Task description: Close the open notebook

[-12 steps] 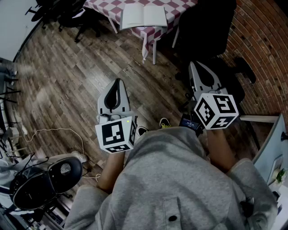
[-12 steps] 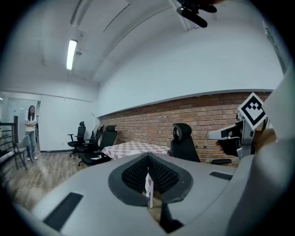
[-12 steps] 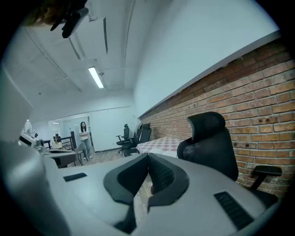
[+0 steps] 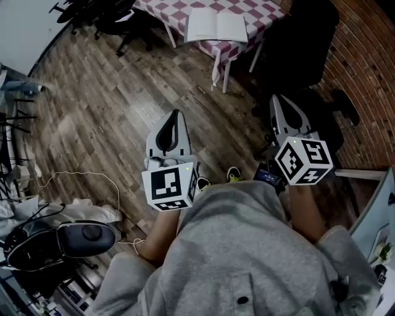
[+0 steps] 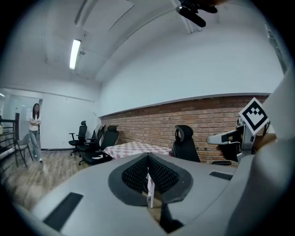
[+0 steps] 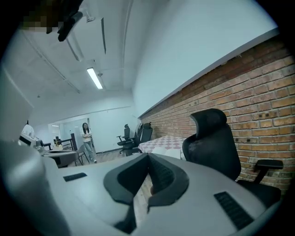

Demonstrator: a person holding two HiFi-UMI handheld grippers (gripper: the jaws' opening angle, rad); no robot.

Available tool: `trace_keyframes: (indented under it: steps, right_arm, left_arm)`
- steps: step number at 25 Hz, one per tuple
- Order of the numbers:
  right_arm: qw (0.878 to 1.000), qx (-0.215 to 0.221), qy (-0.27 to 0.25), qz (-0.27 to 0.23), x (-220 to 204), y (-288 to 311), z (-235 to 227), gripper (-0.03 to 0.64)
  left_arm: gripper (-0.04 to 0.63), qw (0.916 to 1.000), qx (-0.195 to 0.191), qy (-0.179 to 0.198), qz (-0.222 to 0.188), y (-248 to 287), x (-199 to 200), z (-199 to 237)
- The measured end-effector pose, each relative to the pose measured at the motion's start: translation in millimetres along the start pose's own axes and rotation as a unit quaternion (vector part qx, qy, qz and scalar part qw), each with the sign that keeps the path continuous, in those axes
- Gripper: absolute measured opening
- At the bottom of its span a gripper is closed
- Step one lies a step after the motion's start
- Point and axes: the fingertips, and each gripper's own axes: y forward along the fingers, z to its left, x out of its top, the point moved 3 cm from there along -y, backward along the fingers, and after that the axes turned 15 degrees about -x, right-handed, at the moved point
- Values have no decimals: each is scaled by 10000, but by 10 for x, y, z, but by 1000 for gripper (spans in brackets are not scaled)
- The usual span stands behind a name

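The open notebook (image 4: 217,26) lies with white pages up on a red-and-white checked table (image 4: 259,9) at the top of the head view, far ahead of both grippers. My left gripper (image 4: 176,113) is held over the wooden floor, shut and holding nothing. My right gripper (image 4: 276,99) is alongside it to the right, also shut and holding nothing. In the left gripper view the jaws (image 5: 148,156) meet in front of the distant table (image 5: 133,148). The right gripper view shows its jaws (image 6: 148,156) touching, with the table (image 6: 163,140) beyond.
A black office chair (image 4: 299,43) stands right of the table, against the brick wall (image 4: 367,74). More black chairs (image 4: 102,15) are at the top left. A cable (image 4: 80,179) and a dark chair base (image 4: 62,241) lie at the lower left. A person (image 5: 34,131) stands far off.
The table and notebook sit slightly lower and further right in the head view. Both grippers have shifted the same way and stay shut.
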Motion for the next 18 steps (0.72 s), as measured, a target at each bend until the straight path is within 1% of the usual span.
trace_keyframes:
  steps: [5, 10, 18]
  right_arm:
    - [10000, 17, 17, -27, -6, -17, 180, 25]
    - [10000, 55, -7, 2, -53, -42, 400, 25]
    - [9998, -2, -216, -13, -121, -137, 638, 25]
  left_arm:
    - [9, 10000, 4, 43, -25, -114, 18, 136]
    - [9, 10000, -4, -13, -28, -248, -31, 296]
    - [9, 9999, -115, -46, 6, -440, -133, 469]
